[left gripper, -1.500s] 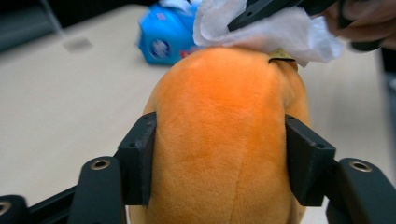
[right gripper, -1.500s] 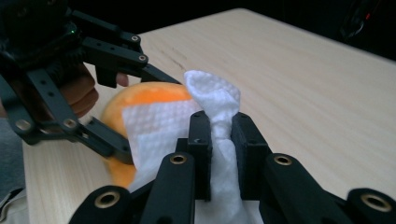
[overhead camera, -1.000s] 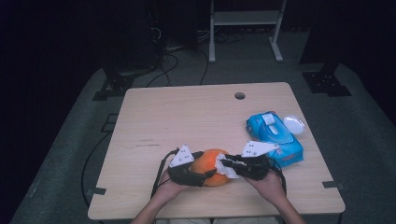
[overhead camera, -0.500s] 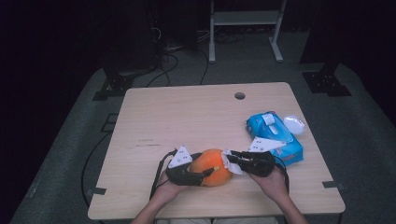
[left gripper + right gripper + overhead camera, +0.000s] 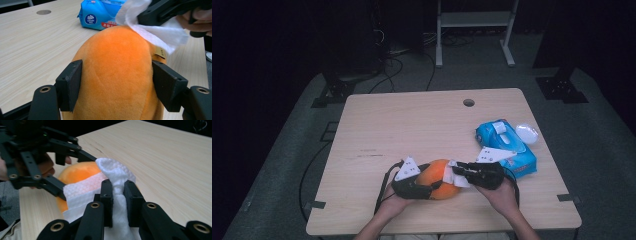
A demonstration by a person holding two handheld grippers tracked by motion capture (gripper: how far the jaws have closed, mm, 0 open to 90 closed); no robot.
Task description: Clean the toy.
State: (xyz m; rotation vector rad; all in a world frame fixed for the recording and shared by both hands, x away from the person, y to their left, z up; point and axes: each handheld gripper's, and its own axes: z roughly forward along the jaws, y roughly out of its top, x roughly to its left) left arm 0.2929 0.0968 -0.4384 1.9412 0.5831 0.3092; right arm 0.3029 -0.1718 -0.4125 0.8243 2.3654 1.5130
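Two tools meet over one orange plush toy (image 5: 439,179) near the front edge of the table (image 5: 412,125). The left tool (image 5: 424,187) has its jaws partly open and pressed against the toy's flanks; in the left gripper view the two black pads (image 5: 71,83) bear on either side of the rounded orange body (image 5: 116,77), after closing in a little just now. The right tool (image 5: 117,192) has its jaws nearly together, pinching a bunched white tissue (image 5: 116,178) between them; the tissue's free part drapes over the top of the toy (image 5: 80,171), touching it. In the high view the right tool (image 5: 457,175) comes in from the toy's right, the white tissue (image 5: 451,172) lying at the toy's upper right side. Each tool is held in a hand entering from the bottom edge, the left hand (image 5: 394,202) below the left tool and the right hand (image 5: 499,192) below the right. A blue tissue pack (image 5: 506,145) lies just beyond the right tool, and a small white lid-like piece (image 5: 527,132) sits beside the pack's far right corner. A round hole (image 5: 468,102) marks the table's far edge.
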